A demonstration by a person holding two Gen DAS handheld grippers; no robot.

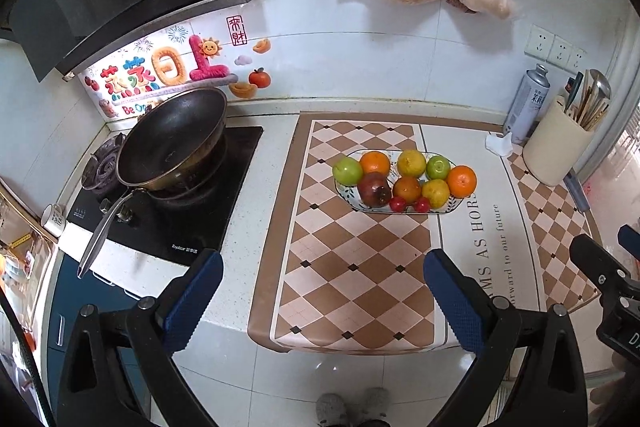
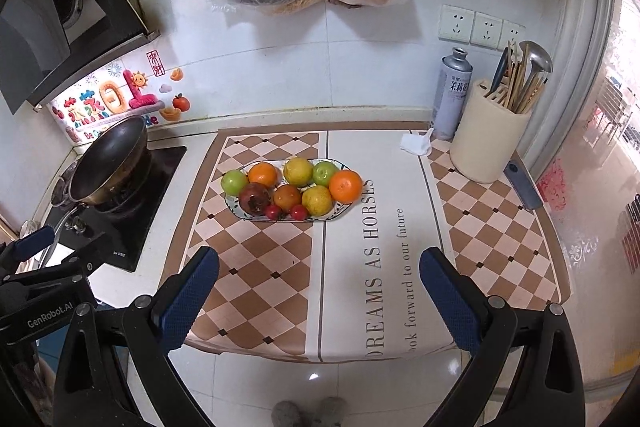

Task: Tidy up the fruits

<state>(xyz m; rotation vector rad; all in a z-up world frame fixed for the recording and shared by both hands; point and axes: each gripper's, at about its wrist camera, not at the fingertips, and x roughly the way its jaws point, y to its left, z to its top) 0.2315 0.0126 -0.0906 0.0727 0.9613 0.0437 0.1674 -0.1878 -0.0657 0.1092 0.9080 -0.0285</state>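
Ten pieces of fruit already lie together on the long patterned ceramic plate (image 2: 344,211), well ahead of both pairs of jaws: two green apples (image 2: 234,180), two bright oranges (image 2: 345,186), a yellow citrus fruit (image 2: 298,171), a second yellowish one (image 2: 317,200), a darker orange fruit (image 2: 287,197), a dark red pomegranate (image 2: 254,199) and two small red tomatoes (image 2: 298,212). Nothing lies loose on the checked brown-and-cream mat (image 2: 256,267) that covers the table, so the gathering looks done, or else the sorting has not begun; I cannot tell which from this alone. No second dish or basket shows, so what remains is likely a regrouping by kind on the plate itself.

Both tools hang back over the near edge of the table. The left gripper (image 1: 322,297) has its jaws spread wide and holds nothing; the right gripper (image 2: 319,293) is the same, wide and empty.

Seen from the right jaws, the plate sits ahead and slightly to the left; from the left jaws, ahead and slightly to the right. Its long axis runs across the line of the jaws, side to side, parallel to the tiled back wall. The fruit stands in two rough rows along that axis, with the tomatoes nearest the jaws and the pomegranate toward the left end, on the side of the black wok (image 2: 108,163).
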